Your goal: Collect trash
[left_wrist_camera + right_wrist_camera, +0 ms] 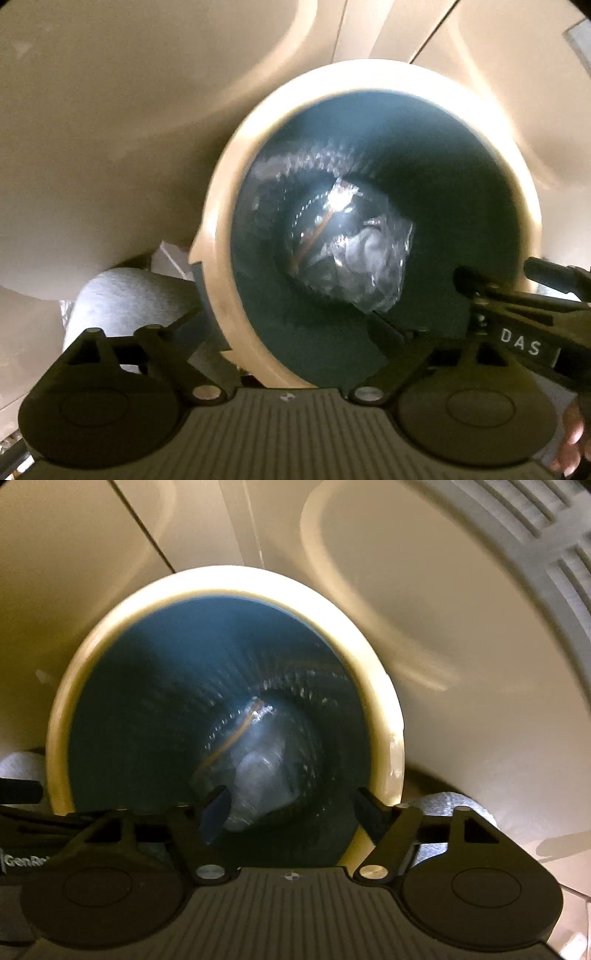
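Observation:
A round bin with a cream rim (236, 155) and a dark blue-green inside fills both views; its rim also shows in the right wrist view (384, 709). Crumpled clear plastic and white paper trash (365, 254) lies at its bottom, also seen in the right wrist view (258, 775). My left gripper (295, 332) is open, one finger outside the rim and one inside. My right gripper (291, 808) is open over the bin mouth, holding nothing; it shows from the side in the left wrist view (491, 291).
A cream-coloured curved surface (110, 129) surrounds the bin. A grey-clad leg (122, 295) is beside the bin on the left. A grey slotted panel (546, 546) is at the upper right. The person's fingers (576, 443) show at the lower right.

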`<state>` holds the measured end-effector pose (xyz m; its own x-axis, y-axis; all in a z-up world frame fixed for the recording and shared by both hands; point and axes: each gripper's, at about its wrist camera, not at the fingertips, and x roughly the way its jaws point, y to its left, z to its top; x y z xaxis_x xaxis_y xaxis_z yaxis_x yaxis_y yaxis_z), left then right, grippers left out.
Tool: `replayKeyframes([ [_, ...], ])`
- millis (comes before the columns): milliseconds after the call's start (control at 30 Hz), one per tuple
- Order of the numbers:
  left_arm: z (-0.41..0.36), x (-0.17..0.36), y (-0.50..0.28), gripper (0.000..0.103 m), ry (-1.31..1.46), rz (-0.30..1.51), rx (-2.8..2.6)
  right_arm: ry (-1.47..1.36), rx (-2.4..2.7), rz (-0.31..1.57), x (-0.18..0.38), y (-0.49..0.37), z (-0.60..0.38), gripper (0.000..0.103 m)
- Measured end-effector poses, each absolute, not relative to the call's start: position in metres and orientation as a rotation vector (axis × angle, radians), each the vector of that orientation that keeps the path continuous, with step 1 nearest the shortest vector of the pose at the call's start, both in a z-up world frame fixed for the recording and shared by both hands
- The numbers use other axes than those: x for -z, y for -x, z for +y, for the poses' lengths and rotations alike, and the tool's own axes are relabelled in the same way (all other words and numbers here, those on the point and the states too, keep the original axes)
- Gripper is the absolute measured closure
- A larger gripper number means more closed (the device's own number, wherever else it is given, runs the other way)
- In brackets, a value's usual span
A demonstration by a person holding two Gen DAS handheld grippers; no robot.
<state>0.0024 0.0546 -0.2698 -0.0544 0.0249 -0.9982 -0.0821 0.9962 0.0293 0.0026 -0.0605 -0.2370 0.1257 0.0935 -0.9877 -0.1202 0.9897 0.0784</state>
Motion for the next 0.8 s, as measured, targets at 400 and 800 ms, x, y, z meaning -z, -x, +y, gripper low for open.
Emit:
replayKeyframes([
  [400,0.067,0.158,0.071,0.000,0.073,1.427,-0.017,0.011,-0.291,1.205,0.132,0.075,-0.088,0.009],
  [800,0.066,0.113,0.144,0.000,-0.003,1.268,-0.024,0.052,-0.359,0.961,0.076,0.161,-0.095,0.004],
])
